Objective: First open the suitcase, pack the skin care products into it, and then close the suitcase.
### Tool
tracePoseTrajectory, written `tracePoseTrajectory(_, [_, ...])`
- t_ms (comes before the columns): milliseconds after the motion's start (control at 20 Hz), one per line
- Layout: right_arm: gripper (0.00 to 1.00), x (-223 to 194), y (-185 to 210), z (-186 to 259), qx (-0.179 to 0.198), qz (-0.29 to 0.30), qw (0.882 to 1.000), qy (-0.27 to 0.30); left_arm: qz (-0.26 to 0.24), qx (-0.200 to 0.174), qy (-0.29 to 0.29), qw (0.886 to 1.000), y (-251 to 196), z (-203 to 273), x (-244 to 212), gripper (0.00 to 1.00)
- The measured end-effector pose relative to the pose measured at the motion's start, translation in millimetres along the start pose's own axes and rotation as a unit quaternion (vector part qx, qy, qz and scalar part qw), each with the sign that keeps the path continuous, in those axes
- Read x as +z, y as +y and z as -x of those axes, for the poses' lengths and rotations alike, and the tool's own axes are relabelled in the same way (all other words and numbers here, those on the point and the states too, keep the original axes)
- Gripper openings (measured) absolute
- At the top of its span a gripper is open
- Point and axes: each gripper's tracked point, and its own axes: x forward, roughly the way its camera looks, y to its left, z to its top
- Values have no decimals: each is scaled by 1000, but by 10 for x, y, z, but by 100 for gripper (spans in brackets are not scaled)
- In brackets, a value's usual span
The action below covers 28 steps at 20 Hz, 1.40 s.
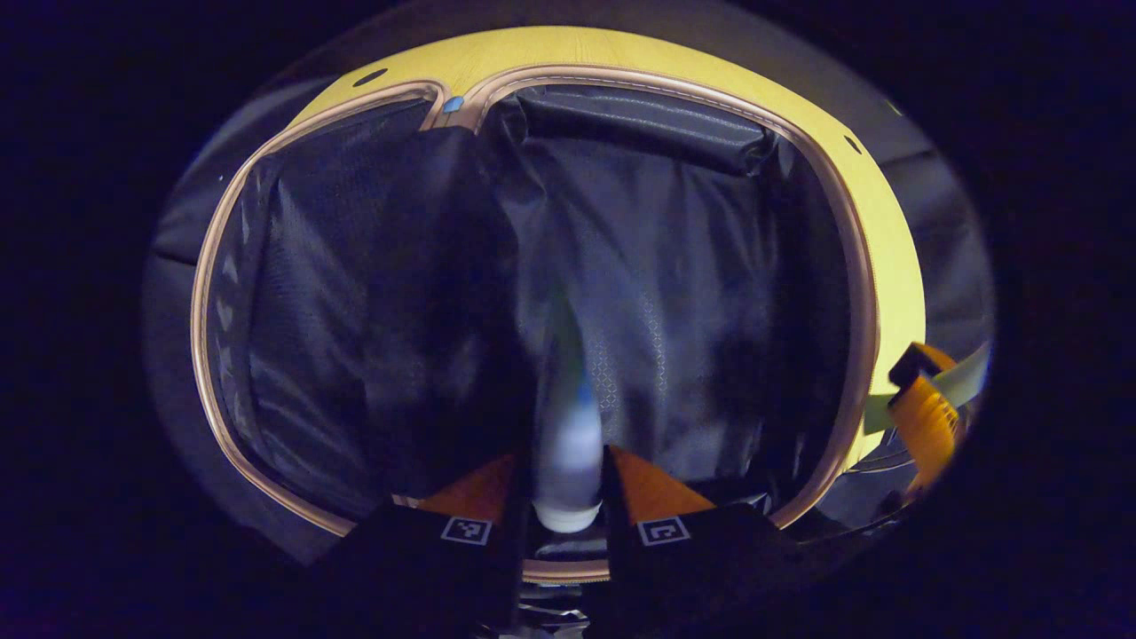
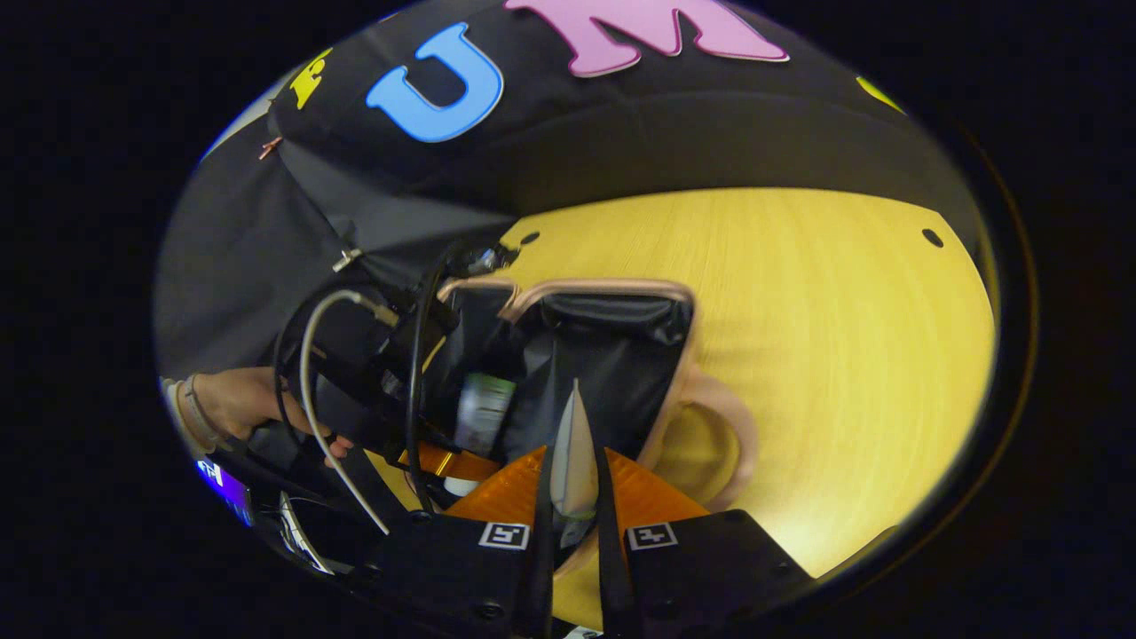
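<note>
The suitcase (image 1: pixel 865 293) lies open on the yellow table (image 1: pixel 621 49), its two dark-lined halves ringed by a tan zipper rim. My left gripper (image 1: pixel 561 461) hangs over the lining, shut on a blurred white bottle (image 1: pixel 568 426) with a green and blue label. The right gripper (image 1: pixel 923 417) shows past the case's right rim. In the right gripper view, my right gripper (image 2: pixel 574 466) is shut on a pale tube (image 2: pixel 574 444) whose flat crimped end points at the open suitcase (image 2: pixel 603 288). The left gripper (image 2: pixel 453 461) holds the bottle (image 2: pixel 484 408) over the case there.
The pink carry handle (image 2: pixel 741 444) sticks out from the case's near side onto the table (image 2: pixel 843 355). A hand (image 2: pixel 240 404) grips the left gripper, with cables looping above it. The booth's black cloth wall stands behind the table.
</note>
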Motion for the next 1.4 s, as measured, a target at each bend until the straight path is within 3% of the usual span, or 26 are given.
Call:
tracePoseTrajectory(100, [25,-182,35,-174,-10,1,999,35,-11,-11,-19,1000,7,71,18,50])
tracePoseTrajectory(150, [25,-230,16,-239,-13,0,999,42,-19,-20,-32,999,-16,158,26,61])
tracePoseTrajectory(250, [25,-352,39,-384,-25,-4,998,63,-34,-31,-74,996,9,352,88,74])
tracePoseTrajectory(350, [25,-449,30,-431,-46,-12,995,86,-41,-41,-121,991,138,591,154,80])
tracePoseTrajectory(450, [28,-440,-25,-436,-79,-27,993,86,-35,-40,-165,985,384,844,190,81])
tracePoseTrajectory(500, [24,-415,25,-436,-79,-39,993,85,-27,-33,-181,982,550,935,189,81])
tracePoseTrajectory(550, [34,-413,113,-452,-75,-49,993,81,-19,-24,-197,980,730,996,196,82])
tracePoseTrajectory(700, [89,-247,271,-382,-71,-46,995,46,39,13,-205,978,1362,1035,65,85])
tracePoseTrajectory(800, [98,-87,384,-231,-61,-43,997,11,93,8,-229,969,1699,1119,92,86])
tracePoseTrajectory(950, [98,191,454,35,-49,-54,996,-45,163,7,-276,947,2216,1293,286,86])
tracePoseTrajectory(1150, [97,393,227,177,-75,-64,993,-68,235,0,-302,924,2847,1434,586,87])
tracePoseTrajectory(1250, [97,492,134,260,-86,-80,990,-79,251,2,-300,920,3099,1390,804,87])
tracePoseTrajectory(1400, [97,561,7,380,-100,-88,987,-91,268,18,-265,926,3408,1101,911,87])
